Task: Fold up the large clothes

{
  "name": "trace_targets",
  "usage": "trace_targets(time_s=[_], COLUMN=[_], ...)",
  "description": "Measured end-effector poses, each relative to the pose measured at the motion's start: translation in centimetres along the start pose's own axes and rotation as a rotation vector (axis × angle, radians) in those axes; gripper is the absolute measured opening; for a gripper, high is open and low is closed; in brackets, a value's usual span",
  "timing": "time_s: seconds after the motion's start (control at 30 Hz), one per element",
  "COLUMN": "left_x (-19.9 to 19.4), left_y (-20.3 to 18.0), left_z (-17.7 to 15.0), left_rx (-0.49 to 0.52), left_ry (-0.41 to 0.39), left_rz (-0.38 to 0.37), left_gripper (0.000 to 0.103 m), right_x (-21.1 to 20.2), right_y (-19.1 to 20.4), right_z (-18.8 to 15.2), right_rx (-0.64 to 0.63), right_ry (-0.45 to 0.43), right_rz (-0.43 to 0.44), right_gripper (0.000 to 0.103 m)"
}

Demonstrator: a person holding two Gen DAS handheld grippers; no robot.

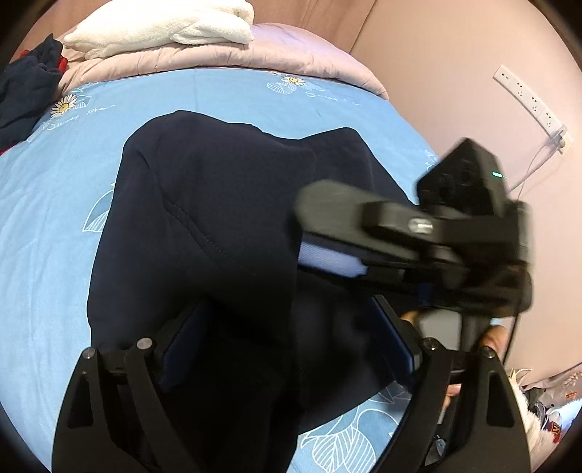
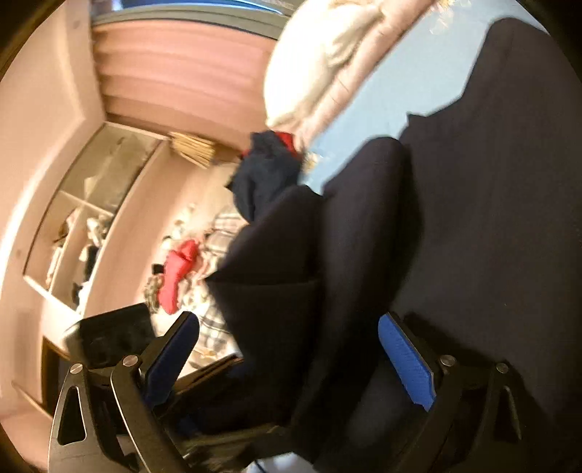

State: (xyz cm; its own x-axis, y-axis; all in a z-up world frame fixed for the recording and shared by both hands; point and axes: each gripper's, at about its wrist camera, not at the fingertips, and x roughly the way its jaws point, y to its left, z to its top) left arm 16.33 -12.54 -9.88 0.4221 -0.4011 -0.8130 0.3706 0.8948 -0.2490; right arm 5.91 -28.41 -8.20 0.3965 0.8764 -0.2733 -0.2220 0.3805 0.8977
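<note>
- Garment [image 1: 203,225]: dark navy, lying on the bed [image 1: 43,218], directly ahead of and beneath the left tongs [image 1: 287,345]. Its long axis runs from between those tongs away toward the quilt [image 1: 225,54] at the far end of the bed. A stitched seam curves across the near layer.
- Left tongs: released, jaws spread wide; a fold of the garment lies between the blue pads [image 1: 178,349], with no pinch visible.
- Right tongs [image 2: 287,356]: released, jaws spread wide, blue pads [image 2: 407,364] well apart. Dark cloth [image 2: 473,218] lies between and ahead of them; no pad presses on it. The view is rolled sideways and blurred.
- In the left view the right tongs [image 1: 316,233] reach in from the right, over the garment's right edge, blurred.
- White towel [image 1: 163,29] rests on the quilt, beyond the garment.
- Second dark garment [image 1: 25,91] with red trim lies far left of the left tongs.
- Power strip [image 1: 527,98] on the wall, right of the tongs.
</note>
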Motion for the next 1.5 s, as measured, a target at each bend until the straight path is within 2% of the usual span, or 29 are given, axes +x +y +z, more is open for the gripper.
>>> trace_targets(time_s=[0.1, 0.17, 0.23, 0.3, 0.33, 0.4, 0.47, 0.53, 0.57, 0.7, 0.8, 0.93, 1.07, 1.2, 1.27, 1.4, 1.5], left_x=[-0.2, -0.2, -0.4, -0.8, -1.2, -2.2, -4.1, -7.3, -8.8, -13.0, -13.6, -11.5, -8.2, -5.5, -4.1, -1.2, 2.2], left_y=[0.4, 0.6, 0.7, 0.8, 1.0, 1.6, 2.3, 3.2, 3.7, 5.9, 6.9, 7.1, 5.8, 3.7, 2.2, -0.7, -2.3], left_z=[-0.1, -0.2, -0.4, -0.6, -0.7, -0.9, -0.9, -1.1, -1.1, -1.3, -1.7, -2.2, -2.1, -1.0, -0.2, 0.8, 0.6], left_rx=[-0.014, -0.019, -0.020, -0.024, -0.032, -0.066, -0.108, -0.149, -0.164, -0.210, -0.226, -0.243, -0.214, -0.155, -0.106, 0.013, 0.092], left_ry=[-0.006, -0.006, -0.007, -0.007, -0.009, -0.008, -0.025, -0.085, -0.122, -0.222, -0.232, -0.170, -0.092, -0.054, -0.049, -0.036, 0.031], left_rz=[-0.019, -0.024, -0.030, -0.026, -0.039, -0.114, -0.192, -0.282, -0.293, -0.272, -0.234, -0.222, -0.222, -0.226, -0.226, -0.174, -0.117], left_gripper=[0.088, 0.088, 0.088, 0.088, 0.088, 0.088, 0.088, 0.088, 0.089, 0.090, 0.091, 0.091, 0.091, 0.091, 0.091, 0.091, 0.090], right_x=[0.2, 0.8, 0.9, 1.5, 1.3, 0.8, -0.2, -1.3, -2.2, -5.7, -8.4, -11.1, -13.1, -13.8, -14.1, -15.1, -15.0], right_y=[0.3, 0.7, 0.0, -0.6, -0.9, -0.5, 0.7, 1.8, 2.5, 4.6, 5.9, 7.4, 8.1, 7.1, 5.0, -0.2, -3.7], right_z=[-0.6, -0.7, -0.3, 0.0, -0.1, -0.6, -0.9, -0.4, -0.1, 1.3, 2.3, 3.5, 4.2, 4.5, 4.8, 5.1, 4.8], right_rx=[-0.039, -0.060, -0.075, -0.065, -0.070, -0.113, -0.164, -0.190, -0.211, -0.262, -0.308, -0.366, -0.408, -0.428, -0.383, -0.262, -0.202], right_ry=[0.039, 0.054, 0.062, 0.082, 0.076, 0.045, -0.004, -0.049, -0.079, -0.145, -0.188, -0.232, -0.277, -0.301, -0.305, -0.295, -0.250], right_rz=[-0.002, -0.033, -0.070, -0.075, -0.110, -0.140, -0.183, -0.185, -0.189, -0.196, -0.243, -0.313, -0.367, -0.413, -0.447, -0.473, -0.506], right_gripper=[0.099, 0.099, 0.078, 0.020, 0.013, 0.009, 0.007, 0.007, 0.007, 0.007, 0.007, 0.007, 0.006, 0.006, 0.006, 0.007, 0.007])
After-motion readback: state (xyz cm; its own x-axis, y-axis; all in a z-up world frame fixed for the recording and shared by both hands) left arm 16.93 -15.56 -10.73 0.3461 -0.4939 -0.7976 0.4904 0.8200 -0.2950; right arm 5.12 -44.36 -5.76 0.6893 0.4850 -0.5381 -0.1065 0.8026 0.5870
